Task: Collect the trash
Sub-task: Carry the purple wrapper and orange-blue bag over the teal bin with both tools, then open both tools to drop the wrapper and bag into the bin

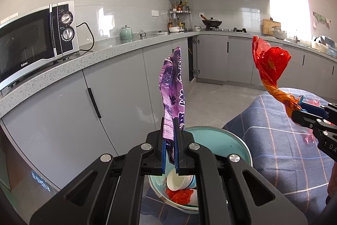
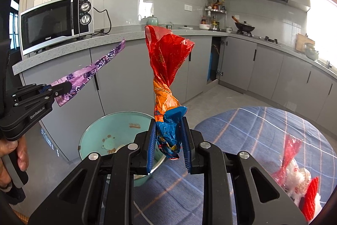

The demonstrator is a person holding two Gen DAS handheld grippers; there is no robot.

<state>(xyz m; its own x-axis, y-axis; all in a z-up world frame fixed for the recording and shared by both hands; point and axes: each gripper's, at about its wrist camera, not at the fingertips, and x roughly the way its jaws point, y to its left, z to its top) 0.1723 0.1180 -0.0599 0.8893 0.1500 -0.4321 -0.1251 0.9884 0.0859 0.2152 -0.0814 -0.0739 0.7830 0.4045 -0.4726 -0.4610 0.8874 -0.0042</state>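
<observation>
My left gripper (image 1: pixel 171 144) is shut on a purple wrapper (image 1: pixel 173 85) that stands up from its jaws, right above a teal trash bin (image 1: pixel 219 140). The bin holds a white paper cup (image 1: pixel 179 181) and a red wrapper (image 1: pixel 180 196). My right gripper (image 2: pixel 169 144) is shut on a twisted red, orange and blue snack bag (image 2: pixel 166 69), held up beside the bin (image 2: pixel 109 130). The right gripper also shows at the right of the left wrist view (image 1: pixel 303 109) with its bag (image 1: pixel 269 62). The left gripper (image 2: pixel 56 88) and purple wrapper (image 2: pixel 92 69) show in the right wrist view.
A table with a blue plaid cloth (image 2: pixel 242 132) stands to the right of the bin, with a red and white wrapper (image 2: pixel 294 174) on it. Grey cabinets (image 1: pixel 63 111) and a counter with a microwave (image 1: pixel 35 39) run along the left.
</observation>
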